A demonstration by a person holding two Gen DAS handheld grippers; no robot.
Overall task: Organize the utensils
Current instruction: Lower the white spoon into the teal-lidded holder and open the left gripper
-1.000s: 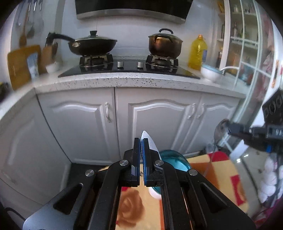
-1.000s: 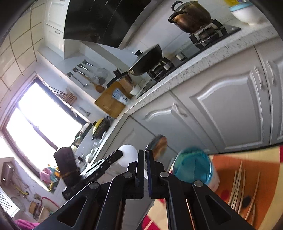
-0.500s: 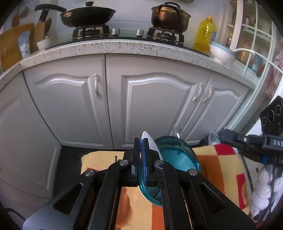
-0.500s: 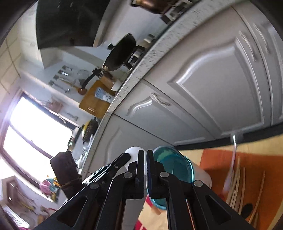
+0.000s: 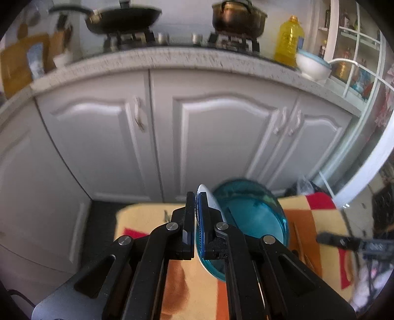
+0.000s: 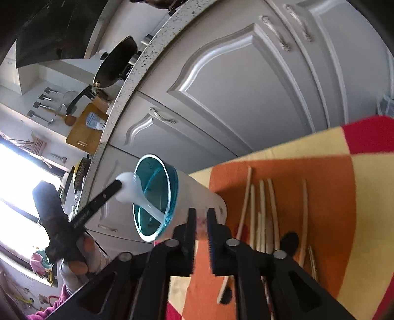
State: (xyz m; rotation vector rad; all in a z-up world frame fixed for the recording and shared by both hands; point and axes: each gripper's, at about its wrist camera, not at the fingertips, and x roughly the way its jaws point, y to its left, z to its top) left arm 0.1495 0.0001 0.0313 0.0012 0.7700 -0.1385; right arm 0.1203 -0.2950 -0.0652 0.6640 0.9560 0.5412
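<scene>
Left gripper (image 5: 196, 216) jaws clamp white spoon (image 6: 138, 194), handle lowered into teal-rimmed cup (image 6: 182, 199) for storage. Right gripper (image 6: 199, 236) jaws opening, empty, near chopsticks (image 6: 262, 211), likely next pickup.

Daylit, window (image 6: 14, 172) glare, motion blur, fisheye edges.

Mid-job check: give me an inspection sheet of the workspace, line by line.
Surface: orange, yellow and red patterned cloth.
Job's things: white cup with teal interior; white spoon with its handle inside it; chopsticks loose on the cloth.
Clutter: nothing seen.
Grippers: left gripper shut on the spoon; right gripper opening, nothing held.
Cables: nothing seen.
Surroundings: white cabinets, wok, pot, oil bottle.
</scene>
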